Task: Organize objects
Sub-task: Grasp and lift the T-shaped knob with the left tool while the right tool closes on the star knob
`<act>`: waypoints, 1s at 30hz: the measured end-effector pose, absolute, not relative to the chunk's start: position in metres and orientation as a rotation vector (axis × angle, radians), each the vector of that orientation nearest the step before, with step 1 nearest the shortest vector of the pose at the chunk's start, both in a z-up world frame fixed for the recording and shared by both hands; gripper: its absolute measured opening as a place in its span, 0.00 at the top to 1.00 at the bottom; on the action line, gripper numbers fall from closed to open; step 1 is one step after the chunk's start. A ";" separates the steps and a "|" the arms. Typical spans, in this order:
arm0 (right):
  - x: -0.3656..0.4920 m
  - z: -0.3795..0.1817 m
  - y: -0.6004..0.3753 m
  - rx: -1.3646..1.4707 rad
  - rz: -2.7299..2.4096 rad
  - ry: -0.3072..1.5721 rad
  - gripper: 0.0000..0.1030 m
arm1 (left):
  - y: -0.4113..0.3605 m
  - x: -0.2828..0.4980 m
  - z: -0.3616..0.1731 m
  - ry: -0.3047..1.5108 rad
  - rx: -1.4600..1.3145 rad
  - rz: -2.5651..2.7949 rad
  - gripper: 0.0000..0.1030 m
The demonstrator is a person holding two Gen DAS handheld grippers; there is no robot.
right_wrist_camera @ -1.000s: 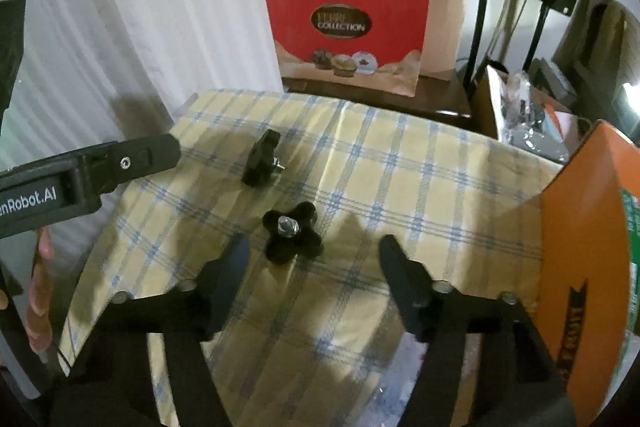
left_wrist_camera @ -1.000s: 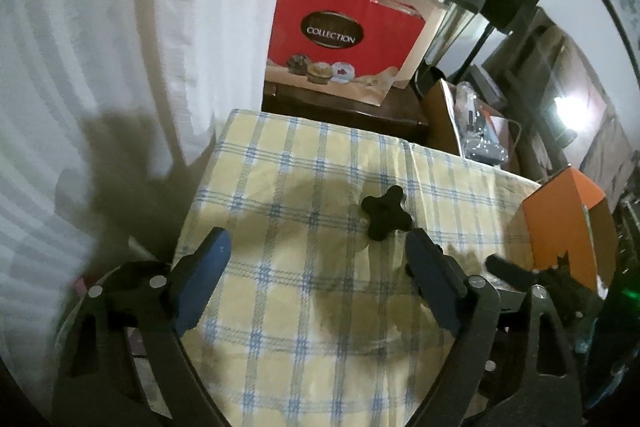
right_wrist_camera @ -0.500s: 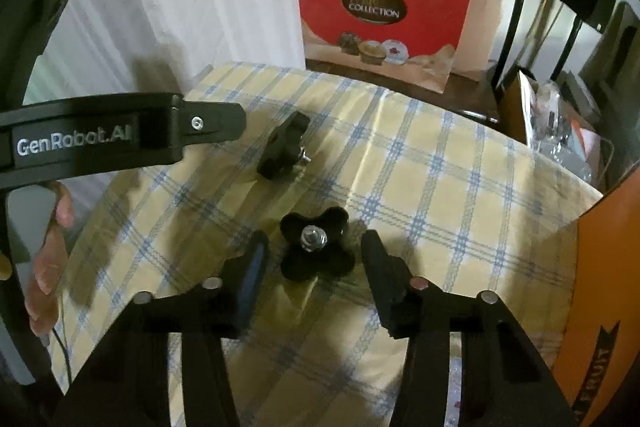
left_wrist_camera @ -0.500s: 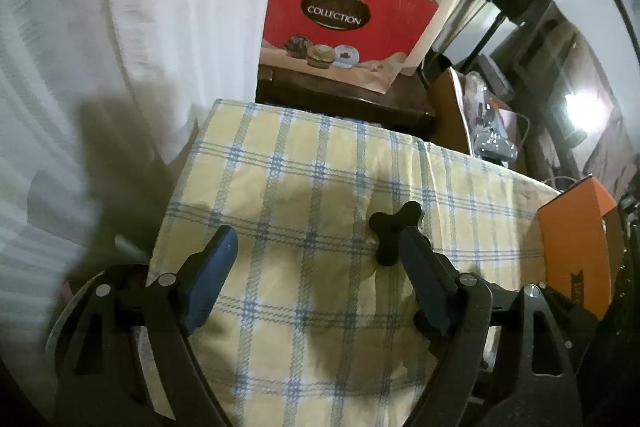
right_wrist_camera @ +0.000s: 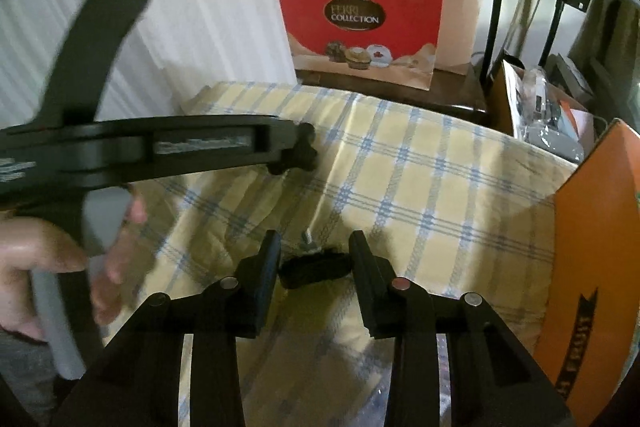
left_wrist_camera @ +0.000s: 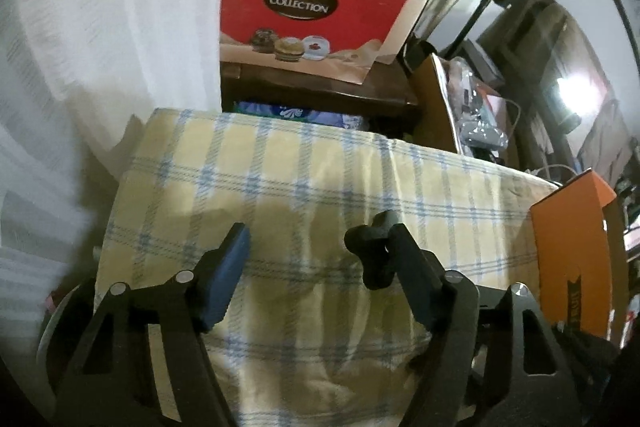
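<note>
Two black star-shaped knobs with metal studs lie on a yellow-and-blue checked tablecloth. One knob sits between the fingers of my right gripper, which stands partly closed around it, with small gaps on either side. The other knob lies just beyond my left gripper's right finger, partly hidden by it. My left gripper is open and empty. In the right wrist view that second knob peeks out behind the left gripper's body.
An orange box stands at the table's right edge, also in the left wrist view. A red gift bag sits on a dark side table beyond the far edge. A white curtain hangs at left.
My right gripper moved forward over the near knob and narrowed around it. My left gripper advanced toward the far knob, which now sits at its right fingertip.
</note>
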State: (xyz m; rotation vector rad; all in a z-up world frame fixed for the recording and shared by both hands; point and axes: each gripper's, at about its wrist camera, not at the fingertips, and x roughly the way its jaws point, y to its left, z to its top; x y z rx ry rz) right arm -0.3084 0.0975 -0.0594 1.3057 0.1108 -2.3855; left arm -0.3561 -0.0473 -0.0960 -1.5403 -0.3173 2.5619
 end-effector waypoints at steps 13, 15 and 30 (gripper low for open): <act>-0.305 -0.060 0.108 1.323 -2.406 0.103 0.55 | -0.025 -0.371 -0.102 -0.269 -1.571 2.572 0.36; -0.305 -0.063 0.108 1.326 -2.407 0.108 0.53 | -0.019 -0.371 -0.102 -0.208 -1.568 2.597 0.42; -0.296 -0.080 0.100 1.383 -2.327 0.155 0.65 | -0.018 -0.351 -0.080 -0.260 -1.455 2.584 0.91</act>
